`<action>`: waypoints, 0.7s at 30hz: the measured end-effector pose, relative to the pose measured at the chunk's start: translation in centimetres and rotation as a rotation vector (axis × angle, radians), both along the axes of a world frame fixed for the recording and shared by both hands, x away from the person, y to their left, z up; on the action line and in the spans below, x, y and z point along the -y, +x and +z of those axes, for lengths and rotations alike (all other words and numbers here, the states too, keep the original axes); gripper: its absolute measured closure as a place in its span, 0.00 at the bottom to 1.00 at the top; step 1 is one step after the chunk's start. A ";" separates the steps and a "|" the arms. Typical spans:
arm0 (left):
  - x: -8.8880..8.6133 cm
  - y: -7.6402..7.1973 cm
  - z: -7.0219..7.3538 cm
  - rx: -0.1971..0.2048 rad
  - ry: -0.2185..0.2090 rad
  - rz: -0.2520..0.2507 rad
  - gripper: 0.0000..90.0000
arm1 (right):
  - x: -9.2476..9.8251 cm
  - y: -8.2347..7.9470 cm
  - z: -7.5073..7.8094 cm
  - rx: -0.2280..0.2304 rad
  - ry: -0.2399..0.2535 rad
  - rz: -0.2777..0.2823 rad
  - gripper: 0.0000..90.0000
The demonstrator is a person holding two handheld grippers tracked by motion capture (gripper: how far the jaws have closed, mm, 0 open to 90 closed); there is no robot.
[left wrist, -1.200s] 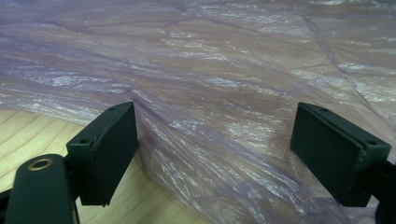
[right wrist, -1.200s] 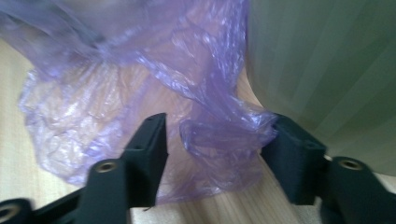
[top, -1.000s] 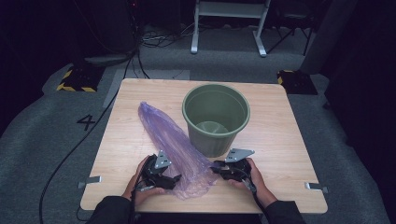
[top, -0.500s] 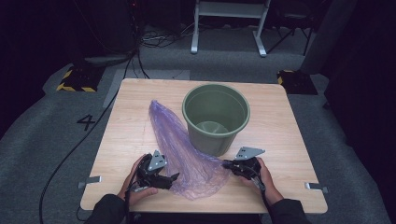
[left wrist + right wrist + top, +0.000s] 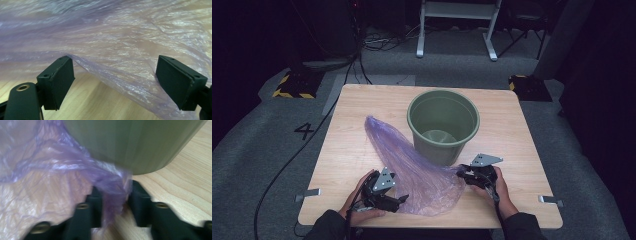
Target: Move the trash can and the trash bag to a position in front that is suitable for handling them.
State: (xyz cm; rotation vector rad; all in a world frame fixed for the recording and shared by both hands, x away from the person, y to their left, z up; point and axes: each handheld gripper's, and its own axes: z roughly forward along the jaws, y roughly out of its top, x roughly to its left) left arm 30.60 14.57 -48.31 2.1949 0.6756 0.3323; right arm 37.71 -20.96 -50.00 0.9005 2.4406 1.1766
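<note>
Lying across the near half of the tabletop (image 5: 362,105), the purple plastic bag (image 5: 412,170) runs from beside the green bucket (image 5: 443,125) toward the near edge, where both grippers meet it. Against the frame from a second ago, the bag's far end has drawn in from the left side toward the bucket, its near end has spread wider along the near edge, and the right gripper (image 5: 464,173) has shifted a little toward the right edge, pulling its corner of the film with it.

The right gripper's jaws have just been opening. In the right gripper view a bunched fold of the bag (image 5: 112,192) stands between the two black jaws, which sit slightly apart; blur hides whether the pads still press on it. The left gripper (image 5: 399,200) has its jaws spread wide, and in the left gripper view the bag's edge (image 5: 120,67) drapes across the gap from one pad (image 5: 61,80) to the other without being pinched.

The bucket stands upright near the middle of the tabletop, just beyond the right gripper and touching the bag, so it crowds that hand's far side. The high view shows a grey floor (image 5: 262,150) with a painted numeral and cables around the table. The right gripper view brings out the bucket's wall (image 5: 130,142) looming close above the jaws.
</note>
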 end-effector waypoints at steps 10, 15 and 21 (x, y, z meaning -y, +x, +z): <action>1.6 0.2 -1.3 -0.047 0.058 -0.062 0.31 | 0.5 -1.5 1.8 0.051 0.010 0.021 0.30; 1.8 0.4 -1.6 -0.061 0.052 -0.057 0.42 | 2.3 -2.3 2.9 0.041 0.063 0.057 0.26; 2.3 0.7 -1.8 -0.047 0.031 -0.030 0.49 | 3.6 -3.6 4.3 0.034 0.133 0.076 0.20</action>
